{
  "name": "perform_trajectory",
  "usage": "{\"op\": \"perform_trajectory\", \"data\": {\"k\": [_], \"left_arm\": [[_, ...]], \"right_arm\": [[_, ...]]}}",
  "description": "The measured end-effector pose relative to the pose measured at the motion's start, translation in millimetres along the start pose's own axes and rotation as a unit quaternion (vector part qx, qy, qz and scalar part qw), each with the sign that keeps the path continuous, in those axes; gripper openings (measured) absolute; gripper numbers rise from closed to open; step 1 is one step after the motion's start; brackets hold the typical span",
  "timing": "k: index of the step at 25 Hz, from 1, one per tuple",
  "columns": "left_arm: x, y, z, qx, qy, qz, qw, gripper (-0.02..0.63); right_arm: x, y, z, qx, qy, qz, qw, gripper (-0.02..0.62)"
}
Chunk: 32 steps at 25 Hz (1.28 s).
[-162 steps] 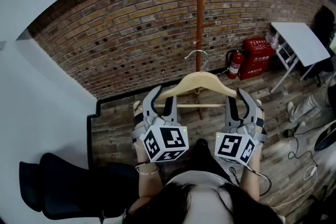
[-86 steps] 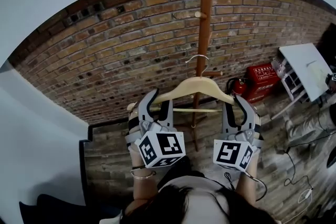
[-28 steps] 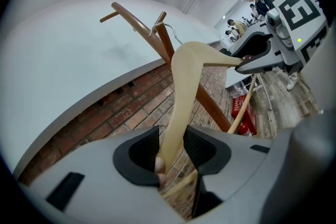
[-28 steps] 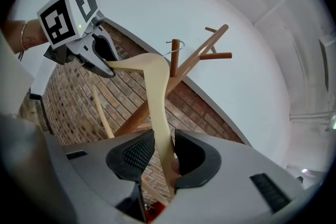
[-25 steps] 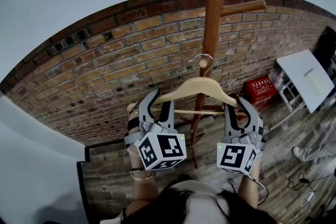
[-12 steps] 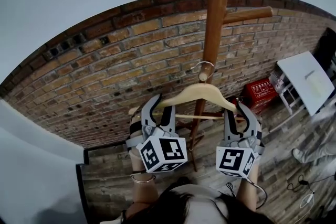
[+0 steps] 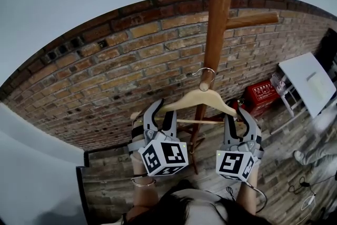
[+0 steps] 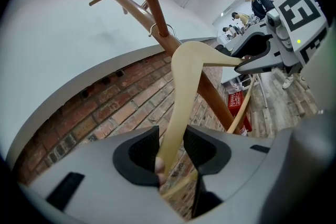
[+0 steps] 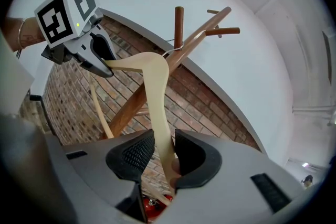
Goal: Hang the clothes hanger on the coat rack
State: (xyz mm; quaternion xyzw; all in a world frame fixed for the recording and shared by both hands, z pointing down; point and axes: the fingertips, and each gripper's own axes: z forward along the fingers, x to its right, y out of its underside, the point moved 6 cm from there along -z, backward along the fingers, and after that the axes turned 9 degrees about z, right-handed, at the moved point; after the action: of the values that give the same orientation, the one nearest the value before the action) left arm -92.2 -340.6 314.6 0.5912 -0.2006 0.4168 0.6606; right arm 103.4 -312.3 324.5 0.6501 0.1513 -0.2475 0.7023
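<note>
The hanger (image 7: 197, 98) is pale cream wood with a silver hook (image 7: 207, 70); the rack (image 7: 217, 18) is glossy reddish brown. The left gripper (image 7: 164, 110) and right gripper (image 7: 235, 116) are grey, their cubes (image 7: 163, 155) patterned with black-and-white squares. The wall (image 7: 131, 60) is red-brown brick below plain white.

Red-brown brick wall (image 7: 105, 76) beyond my right gripper (image 7: 235, 117); red metal fire-extinguisher box (image 7: 260, 95) and white folding table (image 7: 308, 79) to its right.
</note>
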Motion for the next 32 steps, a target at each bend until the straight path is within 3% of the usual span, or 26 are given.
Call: {"op": "perform_trajectory", "data": {"k": [20,32], "left_arm": [[2.7,3.8,4.6,0.013,-0.02,-0.011,0.9997,0.155],[3.1,5.0,-4.6,0.022,-0.024,-0.023,0.9992,0.156]], "right_arm": [[-4.8,6.7,2.9,-0.001,0.007,0.012,1.0,0.135],[-6.3,7.9,-3.3,0.024,-0.001,0.027,0.999,0.135]]}}
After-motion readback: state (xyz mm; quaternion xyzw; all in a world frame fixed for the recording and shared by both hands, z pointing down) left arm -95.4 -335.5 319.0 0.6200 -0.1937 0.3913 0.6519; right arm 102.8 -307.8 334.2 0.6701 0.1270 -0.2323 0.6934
